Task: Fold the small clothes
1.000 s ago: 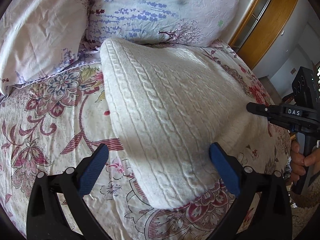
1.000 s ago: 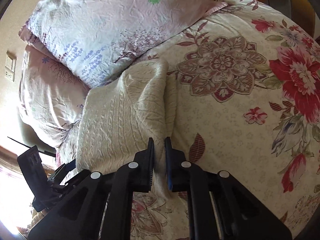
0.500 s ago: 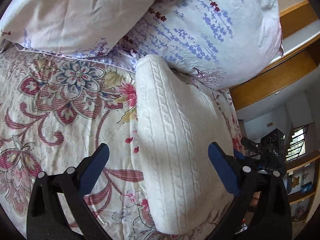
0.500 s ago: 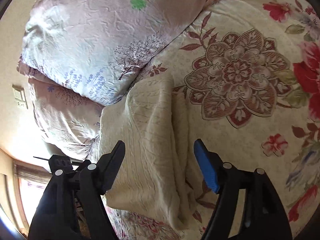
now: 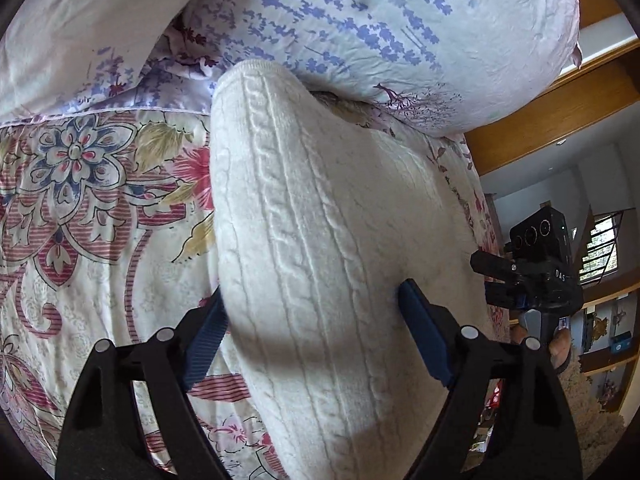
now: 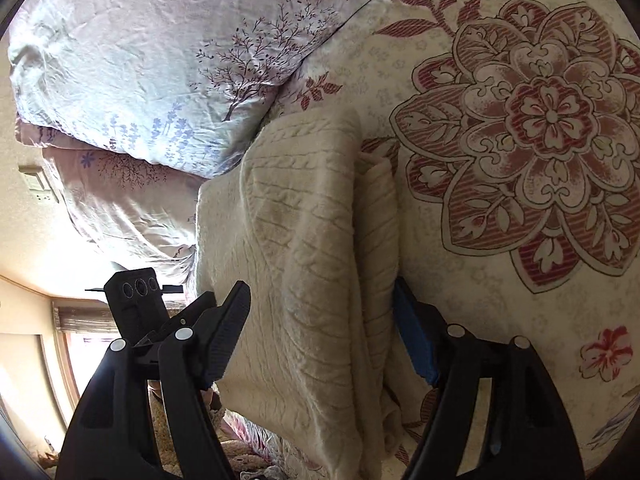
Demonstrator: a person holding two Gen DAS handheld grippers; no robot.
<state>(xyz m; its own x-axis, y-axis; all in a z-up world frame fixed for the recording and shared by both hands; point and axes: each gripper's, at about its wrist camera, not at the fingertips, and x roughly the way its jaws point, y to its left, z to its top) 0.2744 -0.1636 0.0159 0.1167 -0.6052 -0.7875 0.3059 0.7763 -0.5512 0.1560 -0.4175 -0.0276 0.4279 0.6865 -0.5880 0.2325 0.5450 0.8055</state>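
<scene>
A cream cable-knit sweater (image 5: 320, 240) lies folded on the floral bed cover, its far end against a pillow. It also shows in the right wrist view (image 6: 312, 264). My left gripper (image 5: 316, 336) is open, its blue-padded fingers (image 5: 424, 340) straddling the near part of the sweater. My right gripper (image 6: 320, 340) is open too, with its fingers (image 6: 414, 340) either side of the sweater's folded edge. The right gripper also shows at the right of the left wrist view (image 5: 532, 276).
Two pale floral pillows (image 5: 380, 28) lie at the head of the bed (image 6: 540, 128). A wooden frame (image 5: 560, 112) and the room beyond are at the right. The left gripper's body (image 6: 136, 296) shows at the lower left of the right wrist view.
My right gripper was shut on the sweater's edge a second ago and has opened wide. Both grippers have moved closer over the sweater, and the left one has tilted.
</scene>
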